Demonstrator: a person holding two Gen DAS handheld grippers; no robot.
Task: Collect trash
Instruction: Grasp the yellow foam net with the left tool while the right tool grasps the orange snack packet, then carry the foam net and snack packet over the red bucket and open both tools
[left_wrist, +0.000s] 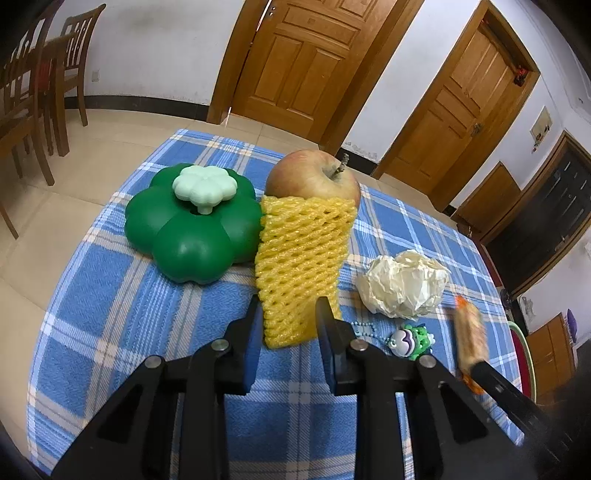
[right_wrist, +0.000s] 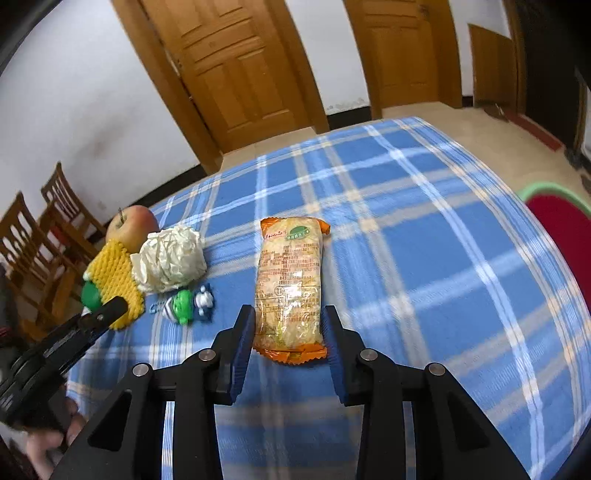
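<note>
A yellow foam fruit net (left_wrist: 301, 266) lies on the blue plaid tablecloth (left_wrist: 110, 314). My left gripper (left_wrist: 288, 314) has its fingers on either side of the net's near end, close against it. A crumpled white paper ball (left_wrist: 404, 284) lies to its right. In the right wrist view an orange snack wrapper (right_wrist: 290, 288) lies between the fingers of my right gripper (right_wrist: 290, 325), which stand close to its near end with small gaps. The net (right_wrist: 114, 284) and the paper ball (right_wrist: 170, 258) show at the left there.
A red apple (left_wrist: 312, 175) stands behind the net. A green clover-shaped lidded box (left_wrist: 192, 225) sits to its left. A small green and white toy keychain (left_wrist: 410, 341) lies near the paper ball. Wooden chairs (left_wrist: 40, 77) stand far left. A red and green bin (right_wrist: 561, 221) is beside the table at right.
</note>
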